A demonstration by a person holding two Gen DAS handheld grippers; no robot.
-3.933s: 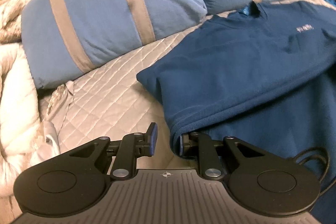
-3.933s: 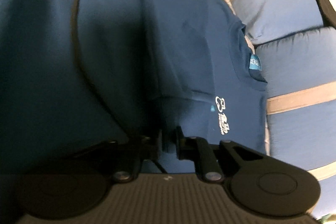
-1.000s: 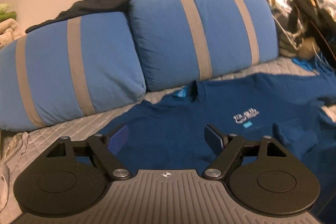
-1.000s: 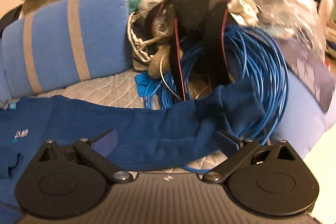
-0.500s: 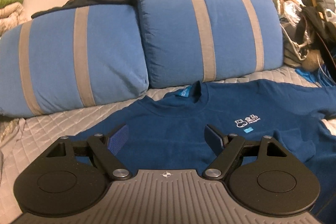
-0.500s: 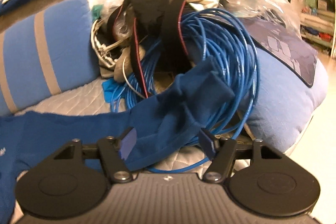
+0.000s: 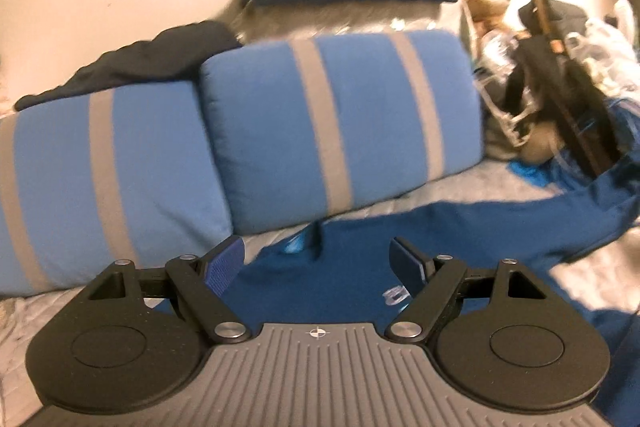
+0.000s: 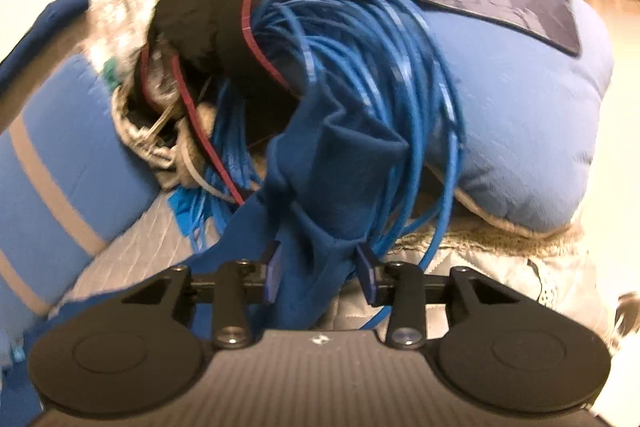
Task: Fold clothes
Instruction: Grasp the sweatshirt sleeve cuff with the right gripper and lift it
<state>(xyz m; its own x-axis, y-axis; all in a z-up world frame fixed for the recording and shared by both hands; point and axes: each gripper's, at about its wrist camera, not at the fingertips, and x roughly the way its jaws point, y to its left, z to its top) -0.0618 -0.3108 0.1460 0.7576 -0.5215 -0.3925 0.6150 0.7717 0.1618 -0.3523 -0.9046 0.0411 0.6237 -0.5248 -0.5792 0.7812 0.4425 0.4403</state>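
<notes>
The left claw (image 7: 318, 259) hangs wide open and empty above the shirt (image 7: 348, 267), which lies spread on the bed (image 7: 460, 187). Beyond its left finger stand two striped pillows (image 7: 320, 127); between the fingers the shirt's collar shows, and off to the right a sleeve runs toward a teddy bear (image 7: 484, 3) and a pile of clutter.

The right claw (image 8: 320, 271) has just been closing — its jaws stand narrow on either side of the bunched sleeve (image 8: 320, 195), the pads close against the cloth, though I cannot tell a firm pinch. Left of it lies a striped pillow (image 8: 60, 155); ahead, a blue cable coil (image 8: 400, 75) — the sleeve draped over it; right, a pale cushion (image 8: 520, 115).
</notes>
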